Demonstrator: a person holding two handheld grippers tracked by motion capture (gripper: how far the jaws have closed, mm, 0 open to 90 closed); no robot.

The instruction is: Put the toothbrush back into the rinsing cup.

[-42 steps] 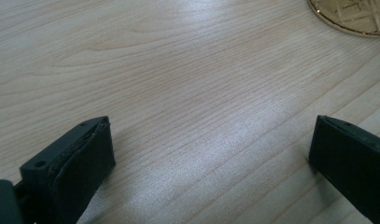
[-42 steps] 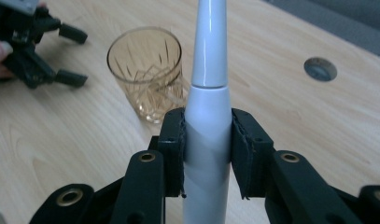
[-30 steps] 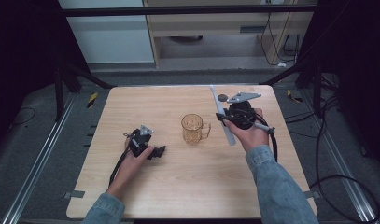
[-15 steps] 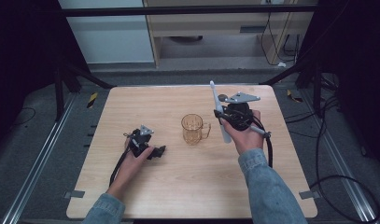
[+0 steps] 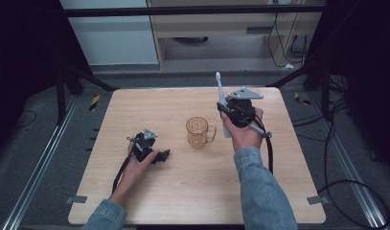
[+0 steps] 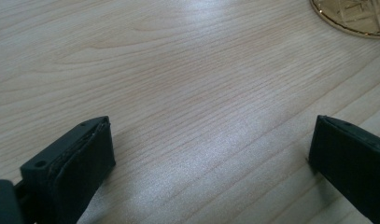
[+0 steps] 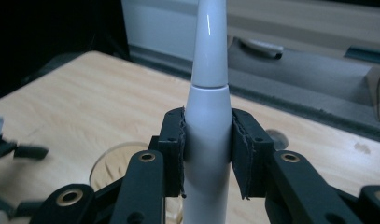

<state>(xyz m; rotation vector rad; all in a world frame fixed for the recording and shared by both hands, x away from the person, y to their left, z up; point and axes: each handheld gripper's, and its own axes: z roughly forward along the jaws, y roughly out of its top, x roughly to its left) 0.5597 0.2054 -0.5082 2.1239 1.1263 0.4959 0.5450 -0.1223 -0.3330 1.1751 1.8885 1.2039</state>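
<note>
Right gripper (image 5: 224, 111) is clamped on the white plastic electric toothbrush (image 5: 222, 103); in the right gripper view both black jaws press the toothbrush's (image 7: 207, 116) thick handle from either side, slim neck rising above them. From the high view the toothbrush is lifted off the light wooden table (image 5: 149, 105), roughly upright, brush end up and tilted a bit away from the person, lower end just right of the amber transparent glass mug (image 5: 198, 132). Mug stands near table centre, handle facing the right hand (image 5: 245, 132). Left gripper (image 5: 161, 155) rests low on the table, left of the mug, well apart from it; jaws are wide apart with nothing between, bare wood grain in the gap, and the mug's base (image 6: 353, 16) sits at the top right corner of the left gripper view.
</note>
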